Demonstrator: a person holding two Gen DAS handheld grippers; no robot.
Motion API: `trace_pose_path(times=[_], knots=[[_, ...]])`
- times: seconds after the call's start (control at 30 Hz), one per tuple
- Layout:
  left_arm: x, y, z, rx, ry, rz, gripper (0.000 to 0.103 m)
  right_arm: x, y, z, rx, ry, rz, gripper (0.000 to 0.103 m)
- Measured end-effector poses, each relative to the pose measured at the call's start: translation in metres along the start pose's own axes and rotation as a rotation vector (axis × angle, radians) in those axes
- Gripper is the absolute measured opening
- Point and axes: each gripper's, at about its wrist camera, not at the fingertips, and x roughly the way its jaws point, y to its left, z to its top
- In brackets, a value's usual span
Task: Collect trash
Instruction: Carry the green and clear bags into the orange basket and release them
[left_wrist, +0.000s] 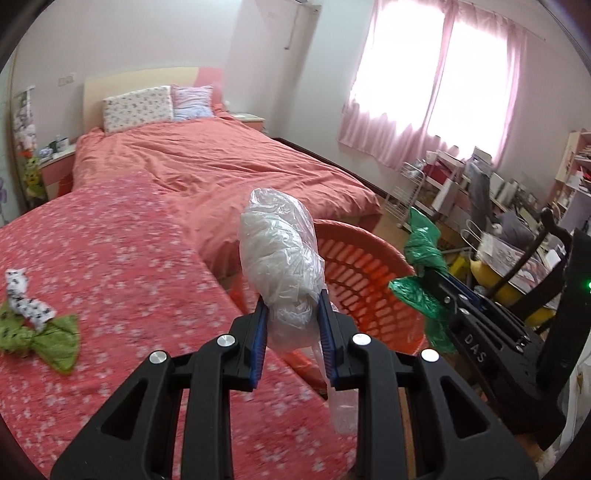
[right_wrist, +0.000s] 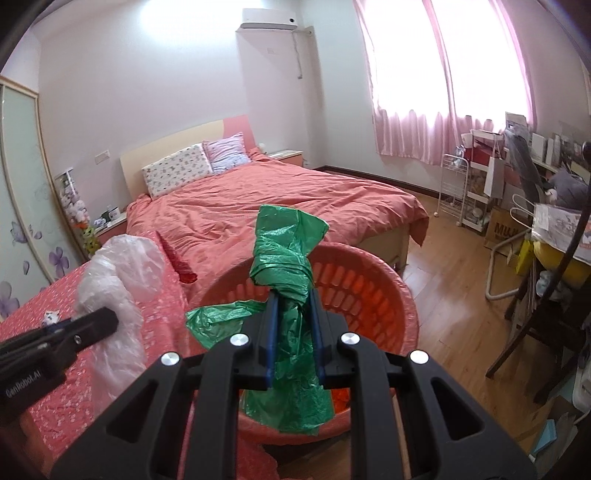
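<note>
My left gripper (left_wrist: 292, 301) is shut on a crumpled clear plastic bag (left_wrist: 279, 251), held above the edge of the flowered surface beside the orange basket (left_wrist: 364, 280). My right gripper (right_wrist: 293, 295) is shut on a knotted green plastic bag (right_wrist: 286, 254), held right over the orange basket (right_wrist: 373, 295). The green bag (left_wrist: 421, 254) also shows in the left wrist view, and the clear bag (right_wrist: 118, 280) in the right wrist view. A light green wrapper (left_wrist: 55, 338) and a white patterned wrapper (left_wrist: 24, 295) lie on the flowered surface at far left.
A pink flowered cloth (left_wrist: 122, 258) covers the near surface. Behind it is a bed (right_wrist: 277, 199) with a coral duvet. A cluttered desk, a chair (right_wrist: 546, 295) and a white wire rack (right_wrist: 458, 192) stand at right on the wooden floor.
</note>
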Motion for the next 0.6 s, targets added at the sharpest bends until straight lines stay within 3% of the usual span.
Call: trace_pose_path(times=[0.6], knots=[[0.044, -0.022, 0.011, 0.01, 0.044, -0.063, 0.026, 0.031, -0.026, 0.011, 0.027, -0.002, -0.001, 0.02]])
